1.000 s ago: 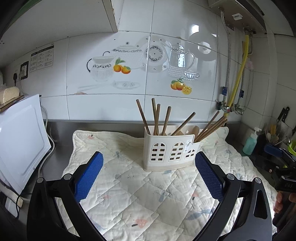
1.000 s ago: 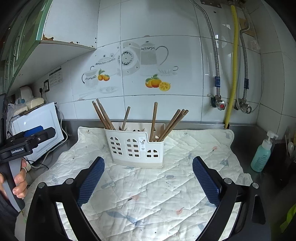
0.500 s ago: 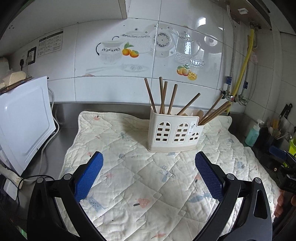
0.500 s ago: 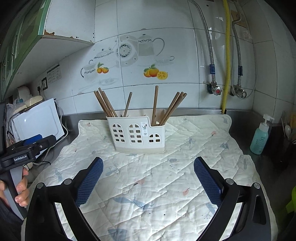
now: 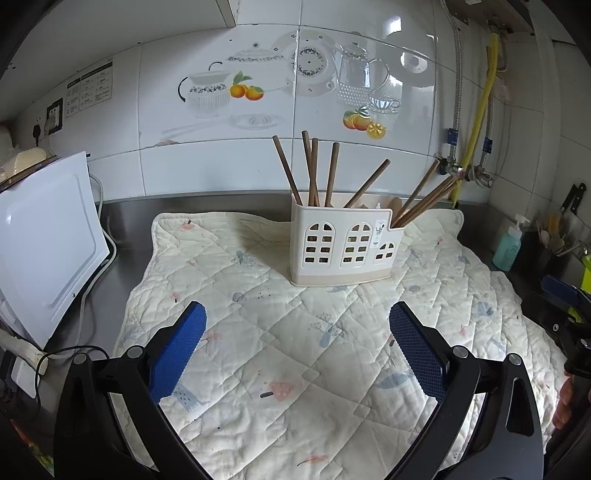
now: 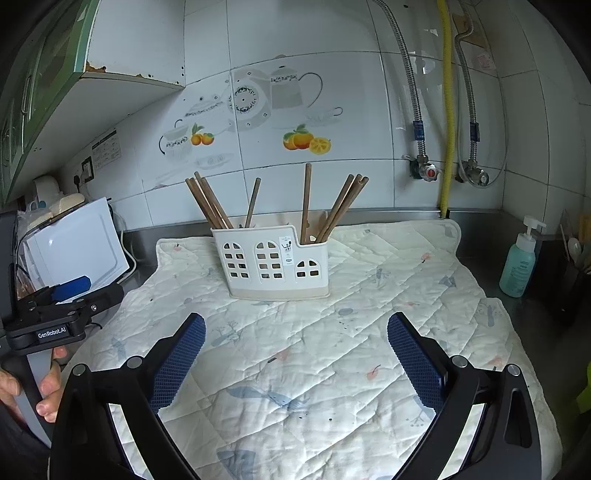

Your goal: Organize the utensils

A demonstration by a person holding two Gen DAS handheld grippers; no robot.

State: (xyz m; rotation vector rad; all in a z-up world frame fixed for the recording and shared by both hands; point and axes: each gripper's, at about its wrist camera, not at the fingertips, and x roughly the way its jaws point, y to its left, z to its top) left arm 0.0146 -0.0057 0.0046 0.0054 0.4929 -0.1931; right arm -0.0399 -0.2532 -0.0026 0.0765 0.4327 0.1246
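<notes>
- The left gripper (image 5: 297,345) hangs at the bottom of its frame, jaws spread wide with nothing between the blue pads.
- The right gripper (image 6: 295,347) sits low in its frame too, jaws wide apart and empty.
- A cream utensil holder (image 5: 341,245) stands upright on the quilted mat (image 5: 280,350), centre frame and well apart from both grippers.
- Brown chopsticks (image 5: 312,171) lean out of its compartments.
- A teal soap bottle (image 6: 519,262) stands at right, off the mat.

Bright daylight, tile glare (image 5: 393,27), fisheye-bent edges.
</notes>
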